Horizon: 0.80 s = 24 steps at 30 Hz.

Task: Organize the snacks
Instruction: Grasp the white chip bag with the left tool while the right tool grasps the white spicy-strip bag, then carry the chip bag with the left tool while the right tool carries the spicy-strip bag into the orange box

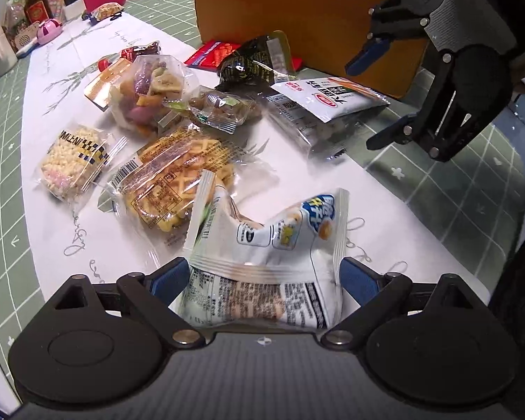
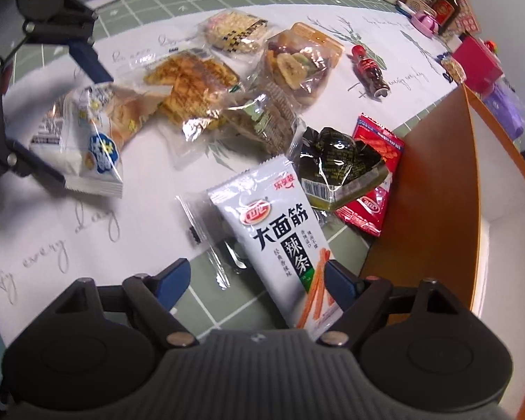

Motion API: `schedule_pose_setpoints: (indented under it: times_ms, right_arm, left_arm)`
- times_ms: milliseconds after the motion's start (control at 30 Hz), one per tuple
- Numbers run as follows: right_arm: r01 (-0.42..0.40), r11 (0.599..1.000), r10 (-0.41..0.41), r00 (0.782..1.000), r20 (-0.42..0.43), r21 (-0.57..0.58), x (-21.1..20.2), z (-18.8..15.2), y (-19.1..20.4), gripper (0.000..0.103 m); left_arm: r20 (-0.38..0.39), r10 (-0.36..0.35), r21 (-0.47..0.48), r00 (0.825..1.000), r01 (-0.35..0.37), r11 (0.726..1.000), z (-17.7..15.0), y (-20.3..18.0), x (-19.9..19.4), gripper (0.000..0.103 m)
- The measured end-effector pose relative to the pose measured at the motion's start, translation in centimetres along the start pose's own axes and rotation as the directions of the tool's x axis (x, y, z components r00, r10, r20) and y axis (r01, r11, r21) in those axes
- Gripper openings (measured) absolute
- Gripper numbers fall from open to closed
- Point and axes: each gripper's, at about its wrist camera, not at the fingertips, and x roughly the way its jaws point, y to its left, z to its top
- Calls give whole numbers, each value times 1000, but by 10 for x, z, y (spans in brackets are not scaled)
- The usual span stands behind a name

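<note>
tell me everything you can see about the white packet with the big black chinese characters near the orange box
The white glossy plastic snack packet with big black characters is flat and sealed, with a serrated top edge, a red oval logo, a green strip and printed orange sticks. It lies tilted, partly on a clear wrapper, beside the orange cardboard box, with its top end by the dark green packet. The right gripper straddles its lower end, jaws open.

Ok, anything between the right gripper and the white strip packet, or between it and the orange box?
Nothing visible. The white strip packet lies between the right gripper's open fingers, atop a clear wrapper. The orange box stands open right beside it. The left gripper holds a blue-and-white packet, well clear.
</note>
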Motion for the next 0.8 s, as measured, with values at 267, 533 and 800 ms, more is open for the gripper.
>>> schedule_pose_setpoints:
  times_ms: [267, 533, 800]
  right_arm:
    - [-4, 998, 3, 1000, -19, -60, 4, 2, 6, 54]
    - [29, 996, -29, 1000, 4, -80, -14, -2, -1, 49]
    - [124, 970, -135, 990, -40, -209, 10, -8, 19, 33]
  left_arm:
    - [-4, 8, 43, 1000, -8, 999, 3, -8, 10, 103]
    - [-23, 48, 94, 999, -45, 995, -2, -20, 19, 103]
    - [-39, 3, -21, 999, -3, 1000, 0, -10, 23, 103]
